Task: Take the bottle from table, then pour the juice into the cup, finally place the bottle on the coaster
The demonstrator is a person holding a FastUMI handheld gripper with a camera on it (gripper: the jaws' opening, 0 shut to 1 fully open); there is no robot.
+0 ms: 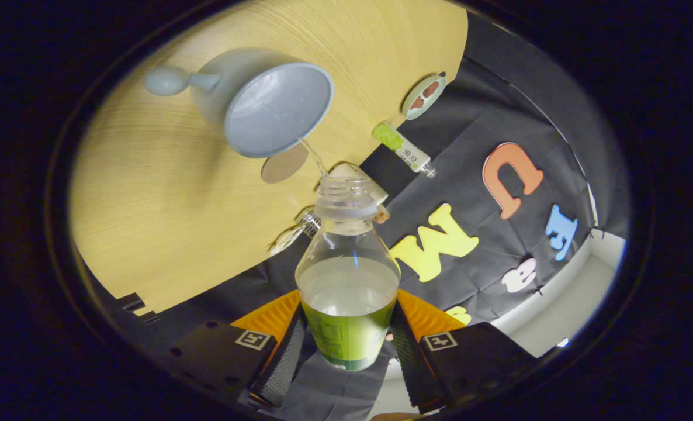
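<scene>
Tabletop, pale wood-grain, takes up the ground from about nine to twelve o'clock of the gripper, and the whole scene is rolled, so the gripper and its load are plainly tilted over. On it, at about eleven o'clock and well beyond the fingers, stands the cup, grey-blue with a knobbed handle, its open mouth turned toward the camera. The bottle comes next in size: clear, uncapped, green-labelled low down, with pale juice filling roughly its lower half. Both gripper fingers press on its labelled body from either side, so the gripper is narrowed to the bottle's width and holding it. The bottle's long axis runs straight ahead along the fingers toward twelve o'clock, and its open neck ends just short of the cup's near rim; a thin stream arcs from the neck up to that rim, so I judge the pour is under way. Beside the neck lie small items I cannot identify. At about one o'clock, near the tabletop's far edge, sits a round coaster, well apart from the cup; the bottle's base must eventually travel that way and come upright. Nearer, a small green-capped tube lies between coaster and bottle neck.
</scene>
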